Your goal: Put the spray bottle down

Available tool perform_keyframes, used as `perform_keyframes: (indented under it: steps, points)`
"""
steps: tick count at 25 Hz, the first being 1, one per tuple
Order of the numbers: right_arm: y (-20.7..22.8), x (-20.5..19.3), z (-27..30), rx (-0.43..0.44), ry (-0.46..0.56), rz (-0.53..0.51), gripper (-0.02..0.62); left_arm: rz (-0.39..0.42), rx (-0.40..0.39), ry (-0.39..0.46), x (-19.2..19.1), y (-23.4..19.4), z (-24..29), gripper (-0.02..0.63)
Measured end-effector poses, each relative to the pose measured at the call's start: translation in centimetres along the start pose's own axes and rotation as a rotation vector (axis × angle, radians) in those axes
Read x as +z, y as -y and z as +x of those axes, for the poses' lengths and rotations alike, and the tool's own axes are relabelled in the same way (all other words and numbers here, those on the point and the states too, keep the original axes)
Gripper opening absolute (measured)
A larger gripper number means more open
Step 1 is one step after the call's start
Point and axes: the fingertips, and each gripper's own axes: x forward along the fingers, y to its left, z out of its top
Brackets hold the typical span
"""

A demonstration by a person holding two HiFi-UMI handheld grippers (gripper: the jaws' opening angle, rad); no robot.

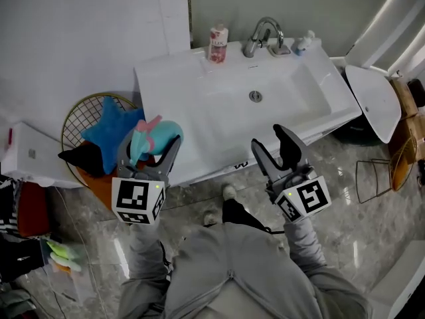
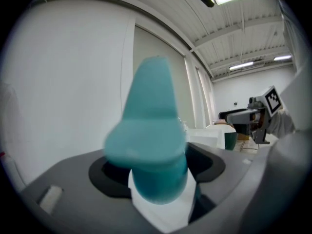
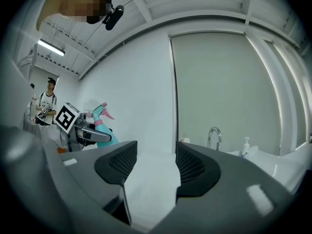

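Observation:
A teal spray bottle (image 1: 154,138) with a pink trigger is clamped in my left gripper (image 1: 150,154), held in the air just left of the white sink counter (image 1: 172,85). In the left gripper view the bottle (image 2: 153,145) fills the space between the jaws, its body pointing up. My right gripper (image 1: 276,149) stands open and holds nothing, hovering over the counter's front edge. In the right gripper view the open right gripper (image 3: 155,168) looks toward the wall, and the bottle (image 3: 103,126) in the left gripper shows at the left.
On the counter's back edge stand a small patterned bottle (image 1: 218,44), a faucet (image 1: 264,34) and a soap dispenser (image 1: 304,42). A wire basket (image 1: 83,115) with a blue star cushion (image 1: 111,131) sits on the floor at the left. A white stool (image 1: 374,102) stands right.

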Motion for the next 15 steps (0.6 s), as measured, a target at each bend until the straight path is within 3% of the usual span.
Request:
perform_keyframes:
  steps: [15]
  points:
    - [6.9,-1.4,13.8,0.106,-0.02,0.02,0.238,-0.026,0.053,-0.085,-1.7,-6.4,13.3,0.385]
